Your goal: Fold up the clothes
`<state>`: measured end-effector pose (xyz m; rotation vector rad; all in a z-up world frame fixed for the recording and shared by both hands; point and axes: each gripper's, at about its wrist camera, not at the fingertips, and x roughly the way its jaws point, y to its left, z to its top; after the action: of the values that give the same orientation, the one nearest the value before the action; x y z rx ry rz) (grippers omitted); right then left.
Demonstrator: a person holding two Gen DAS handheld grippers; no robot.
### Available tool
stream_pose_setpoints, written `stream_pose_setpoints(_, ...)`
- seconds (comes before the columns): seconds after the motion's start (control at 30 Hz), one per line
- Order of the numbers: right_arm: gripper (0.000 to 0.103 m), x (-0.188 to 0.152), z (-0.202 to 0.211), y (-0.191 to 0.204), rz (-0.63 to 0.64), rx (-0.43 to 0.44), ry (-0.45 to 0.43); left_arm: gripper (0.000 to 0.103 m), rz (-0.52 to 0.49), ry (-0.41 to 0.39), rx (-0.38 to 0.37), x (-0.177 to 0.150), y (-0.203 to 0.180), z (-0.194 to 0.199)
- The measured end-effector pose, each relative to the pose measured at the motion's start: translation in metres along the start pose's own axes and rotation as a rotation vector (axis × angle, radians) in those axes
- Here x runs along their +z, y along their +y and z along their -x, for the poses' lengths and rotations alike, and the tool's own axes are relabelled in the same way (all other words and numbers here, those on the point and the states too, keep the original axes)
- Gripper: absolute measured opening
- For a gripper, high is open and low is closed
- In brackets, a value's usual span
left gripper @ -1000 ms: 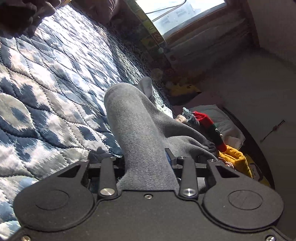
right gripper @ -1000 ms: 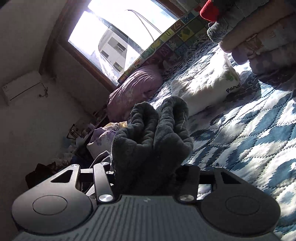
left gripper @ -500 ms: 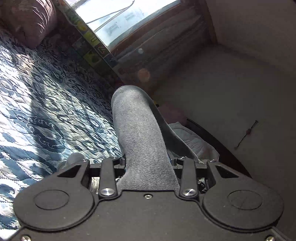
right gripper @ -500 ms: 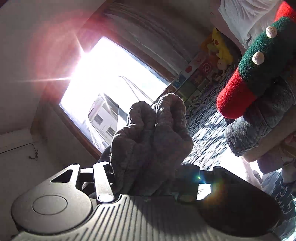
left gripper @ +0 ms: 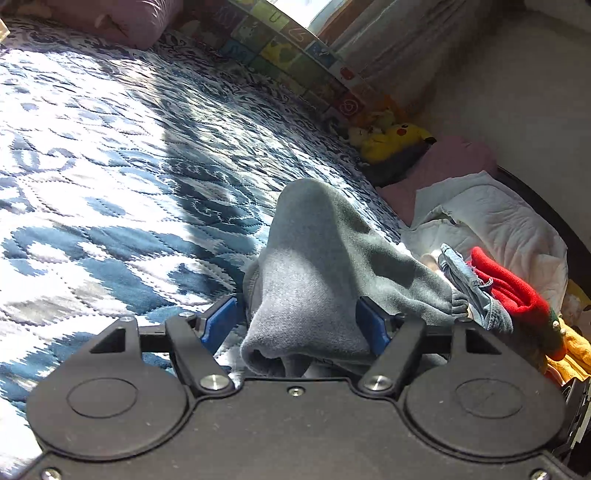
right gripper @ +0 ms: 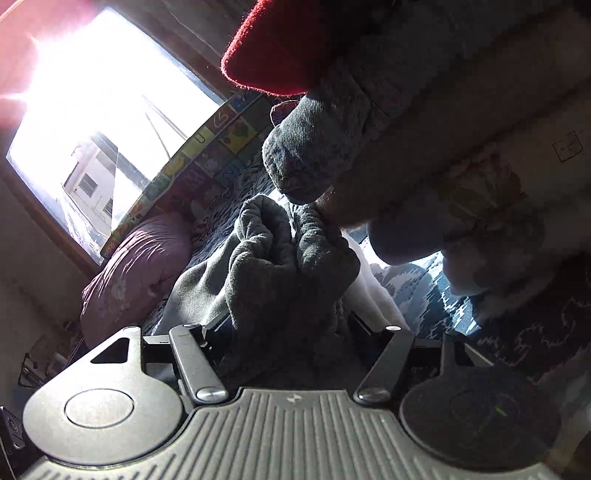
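Bed [left gripper: 110, 155] covered by a blue-and-white quilted spread. Purple pillow [left gripper: 122, 18] at the far edge. Yellow plush toy [left gripper: 391, 136] at the far right corner. Along the right edge: white cloth [left gripper: 491, 214], stacked folded clothes [left gripper: 498, 291].

light: harsh sun via window [right gripper: 110, 122] | glare: blown-out, pink flare | shadows: hard | edges: fisheye-bent

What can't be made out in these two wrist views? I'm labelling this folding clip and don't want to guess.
- Left wrist view: the grey garment bunches over the left gripper, hiding its fingertips and the garment's type.
- Right wrist view: dark grey fabric covers the right gripper; whether it is the same garment is unclear.
- Right wrist view: the stack of folded clothes is too close, shadowed and cut off by the edge.
- Window: overexposed by glare.
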<state>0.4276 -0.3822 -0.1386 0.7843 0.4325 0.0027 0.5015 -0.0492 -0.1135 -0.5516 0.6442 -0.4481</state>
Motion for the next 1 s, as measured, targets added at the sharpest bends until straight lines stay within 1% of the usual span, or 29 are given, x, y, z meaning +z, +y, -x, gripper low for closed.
stream_pose_setpoints(0.03, 0.077, -0.007, 0.014, 0.002, 0.003, -0.013, 0.011, 0.077, 0.016, -0.004, 0.002, -0.008, 0.000, 0.017)
stream_pose_setpoints(0.07, 0.079, -0.015, 0.026, 0.004, 0.017, -0.018, 0.034, 0.081, 0.034, -0.008, 0.004, -0.016, 0.000, 0.034)
stream_pose_setpoints(0.13, 0.081, -0.041, 0.057, 0.011, 0.059, -0.026, 0.093, 0.084, 0.067, -0.016, 0.011, -0.038, -0.001, 0.072)
stream_pose_setpoints(0.2, 0.086, -0.064, 0.087, 0.015, 0.089, -0.014, 0.151, 0.089, 0.089, 0.009, 0.026, -0.060, -0.005, 0.110)
stream_pose_setpoints(0.23, 0.089, -0.075, 0.103, 0.017, 0.102, -0.009, 0.179, 0.094, 0.098, 0.031, 0.034, -0.071, -0.007, 0.128)
stream_pose_setpoints(0.33, 0.096, -0.108, 0.159, 0.026, 0.135, -0.012, 0.256, 0.096, 0.135, 0.068, 0.033, -0.105, -0.008, 0.181)
stream_pose_setpoints(0.4, 0.098, -0.127, 0.190, 0.035, 0.158, -0.007, 0.288, 0.101, 0.150, 0.067, 0.057, -0.128, -0.010, 0.219)
stream_pose_setpoints(0.43, 0.102, -0.136, 0.206, 0.040, 0.168, -0.006, 0.307, 0.102, 0.155, 0.060, 0.069, -0.139, -0.013, 0.237)
stream_pose_setpoints(0.5, 0.102, -0.151, 0.235, 0.051, 0.209, 0.001, 0.349, 0.102, 0.158, 0.047, 0.095, -0.157, -0.019, 0.269)
stream_pose_setpoints(0.57, 0.102, -0.163, 0.263, 0.066, 0.276, -0.008, 0.375, 0.103, 0.106, 0.034, 0.134, -0.174, -0.034, 0.302)
stream_pose_setpoints(0.63, 0.102, -0.170, 0.290, 0.081, 0.353, -0.020, 0.371, 0.103, 0.029, 0.015, 0.176, -0.188, -0.052, 0.331)
stream_pose_setpoints(0.7, 0.102, -0.172, 0.315, 0.097, 0.414, -0.011, 0.358, 0.103, -0.053, -0.010, 0.242, -0.199, -0.071, 0.357)
stream_pose_setpoints(0.73, 0.103, -0.173, 0.328, 0.104, 0.437, -0.005, 0.350, 0.103, -0.098, -0.026, 0.257, -0.204, -0.081, 0.369)
stream_pose_setpoints(0.8, 0.103, -0.174, 0.351, 0.117, 0.488, 0.000, 0.334, 0.103, -0.190, -0.062, 0.270, -0.214, -0.100, 0.393)
stream_pose_setpoints(0.87, 0.103, -0.176, 0.372, 0.128, 0.532, -0.019, 0.309, 0.103, -0.250, -0.103, 0.284, -0.222, -0.116, 0.414)
stream_pose_setpoints(0.9, 0.103, -0.177, 0.383, 0.133, 0.550, -0.027, 0.294, 0.103, -0.276, -0.106, 0.291, -0.226, -0.123, 0.422)
stream_pose_setpoints(1.0, 0.103, -0.183, 0.408, 0.142, 0.577, -0.043, 0.268, 0.103, -0.324, -0.103, 0.277, -0.236, -0.137, 0.441)
